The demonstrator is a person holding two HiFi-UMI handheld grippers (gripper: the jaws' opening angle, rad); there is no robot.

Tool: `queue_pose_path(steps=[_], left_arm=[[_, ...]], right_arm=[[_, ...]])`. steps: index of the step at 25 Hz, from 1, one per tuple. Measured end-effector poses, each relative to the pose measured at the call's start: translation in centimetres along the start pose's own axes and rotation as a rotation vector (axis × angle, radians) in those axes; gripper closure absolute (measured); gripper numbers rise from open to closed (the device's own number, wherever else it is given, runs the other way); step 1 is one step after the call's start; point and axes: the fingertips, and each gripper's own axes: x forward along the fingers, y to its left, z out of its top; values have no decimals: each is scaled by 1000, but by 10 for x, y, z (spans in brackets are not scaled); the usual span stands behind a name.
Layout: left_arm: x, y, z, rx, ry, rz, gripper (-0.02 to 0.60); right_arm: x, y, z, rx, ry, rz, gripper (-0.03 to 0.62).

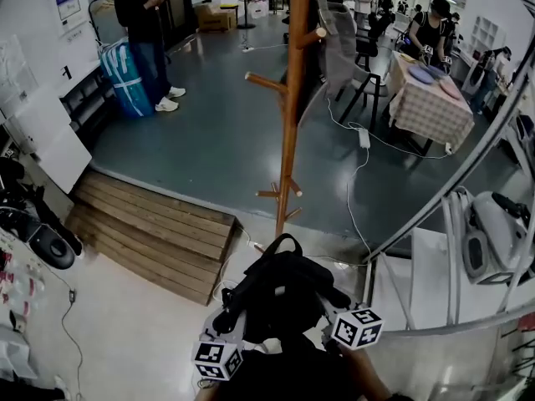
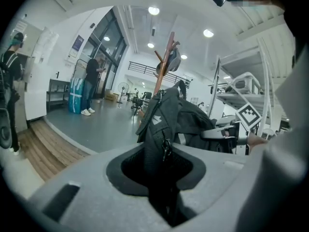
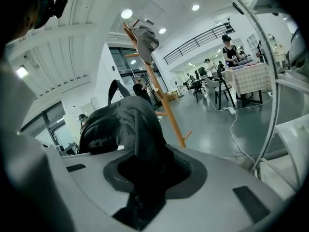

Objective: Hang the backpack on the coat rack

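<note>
A black backpack [image 1: 280, 295] hangs between my two grippers at the bottom of the head view, its top loop pointing toward the wooden coat rack [image 1: 290, 115] just ahead. My left gripper [image 1: 232, 322] is shut on the backpack's left side; in the left gripper view black fabric with a zipper pull [image 2: 164, 149] fills the gap in my left gripper [image 2: 163, 180]. My right gripper [image 1: 333, 306] is shut on the right side, and dark fabric [image 3: 137, 144] fills its gap in the right gripper view [image 3: 145, 180]. A grey cap [image 3: 147, 38] sits on an upper peg of the rack [image 3: 161, 88].
A wooden ramp [image 1: 150, 224] lies on the floor at left. A white cable [image 1: 358, 182] runs past the rack's foot. Metal shelving [image 1: 472, 241] stands close at right. A person [image 1: 144, 23] and a blue bag [image 1: 127, 78] are far left; a checked table [image 1: 430, 103] with chairs is far right.
</note>
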Motion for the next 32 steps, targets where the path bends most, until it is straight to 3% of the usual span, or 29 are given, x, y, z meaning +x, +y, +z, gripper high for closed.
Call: queue_pose_path(steps=[32], left_arm=[[129,-7,19,-27,-32,81,489]], right_arm=[[83,-101,65,-33,24,95,487]])
